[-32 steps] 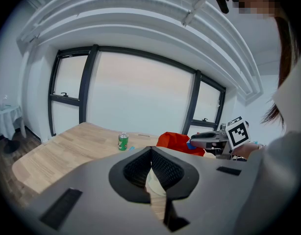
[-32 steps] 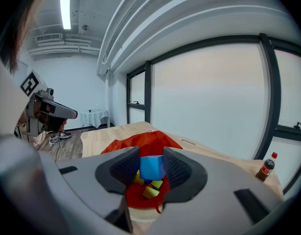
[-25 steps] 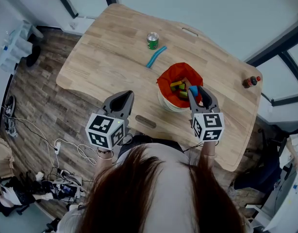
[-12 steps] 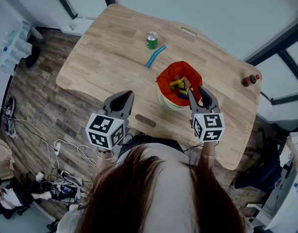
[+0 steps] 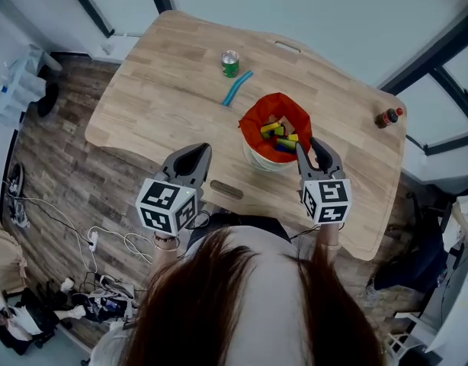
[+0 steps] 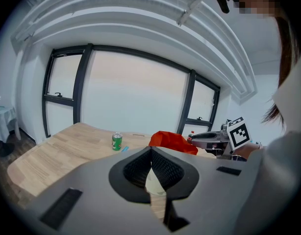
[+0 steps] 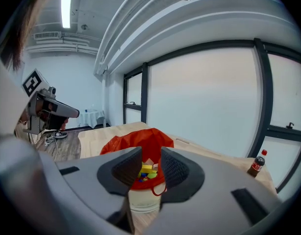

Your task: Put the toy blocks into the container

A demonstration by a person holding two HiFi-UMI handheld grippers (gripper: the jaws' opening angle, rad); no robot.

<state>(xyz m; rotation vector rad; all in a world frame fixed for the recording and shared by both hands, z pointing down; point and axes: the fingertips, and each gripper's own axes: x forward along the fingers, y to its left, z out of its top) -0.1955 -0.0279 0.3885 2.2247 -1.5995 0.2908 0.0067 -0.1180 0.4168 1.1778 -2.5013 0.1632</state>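
Observation:
A white container lined with a red bag [image 5: 257,124] stands on the wooden table [image 5: 165,97], with several coloured toy blocks [image 5: 278,133] inside it. In the right gripper view the blocks [image 7: 147,170] show through the gap between the jaws. My right gripper [image 5: 314,149] hovers just off the container's near right rim. Its jaws are closing and nothing is between them. My left gripper [image 5: 190,157] is shut and empty, held over the table's front edge, left of the container. From the left gripper view, the red bag [image 6: 172,142] lies ahead to the right.
A green can [image 5: 230,63] and a long blue strip [image 5: 236,88] lie on the table beyond the container. A small dark bottle [image 5: 386,117] stands at the far right edge. Cables and clutter cover the floor at the left.
A second ago a blue block sat between the right jaws over the container; it is no longer there. The right gripper has drawn back slightly. The left gripper has stayed put.

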